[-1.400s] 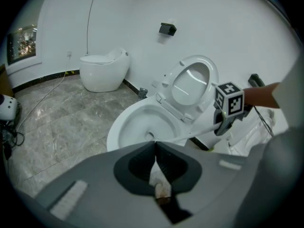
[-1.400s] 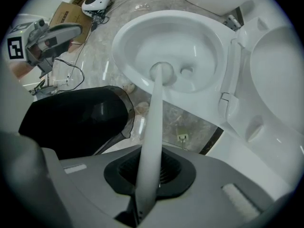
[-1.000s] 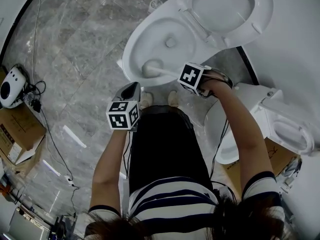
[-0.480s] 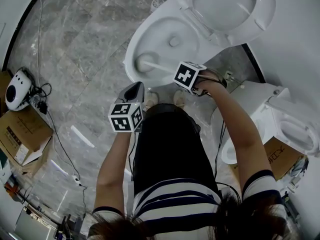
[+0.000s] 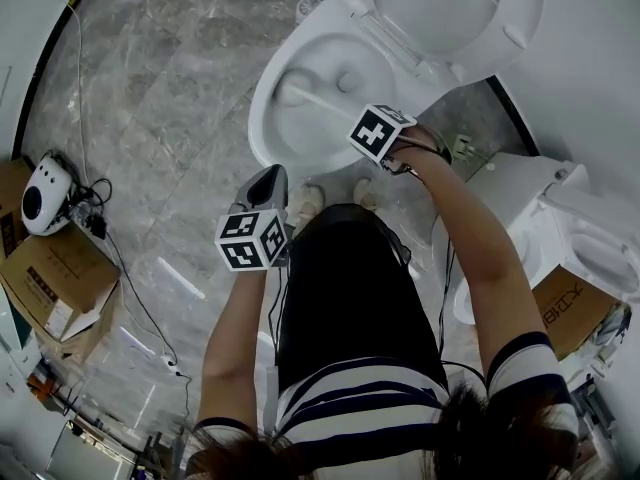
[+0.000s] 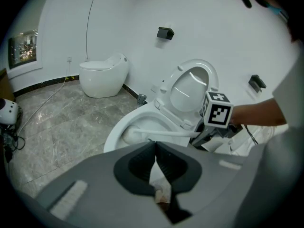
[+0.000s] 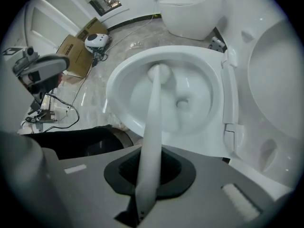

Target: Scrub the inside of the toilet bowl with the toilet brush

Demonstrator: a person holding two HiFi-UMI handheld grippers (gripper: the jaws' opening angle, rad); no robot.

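Note:
The white toilet bowl [image 5: 262, 108] stands open with its lid [image 5: 450, 8] raised. My right gripper [image 5: 365, 126] is shut on the white handle of the toilet brush [image 5: 325, 103], just over the bowl's near-right rim. The brush head [image 5: 290, 90] rests against the bowl's inner left wall. In the right gripper view the handle [image 7: 152, 127] runs from my jaws [image 7: 149, 161] down to the brush head [image 7: 159, 72] beside the drain. My left gripper [image 5: 268, 176] hangs shut and empty in front of the bowl, over the floor. Its own view shows the bowl [image 6: 116, 132] and handle [image 6: 161, 133] past its closed jaws [image 6: 155, 146].
A second white toilet [image 5: 560, 238] stands close on the right, with a cardboard box [image 5: 570, 303] beside it. Cardboard boxes [image 5: 60, 278], a white device [image 5: 40, 203] and cables lie on the marble floor at the left. Another toilet [image 6: 102, 75] sits by the far wall.
The brush head has slid from the bowl's near rim up along the left wall, farther from me. My right gripper moved up with it. The left gripper stayed put.

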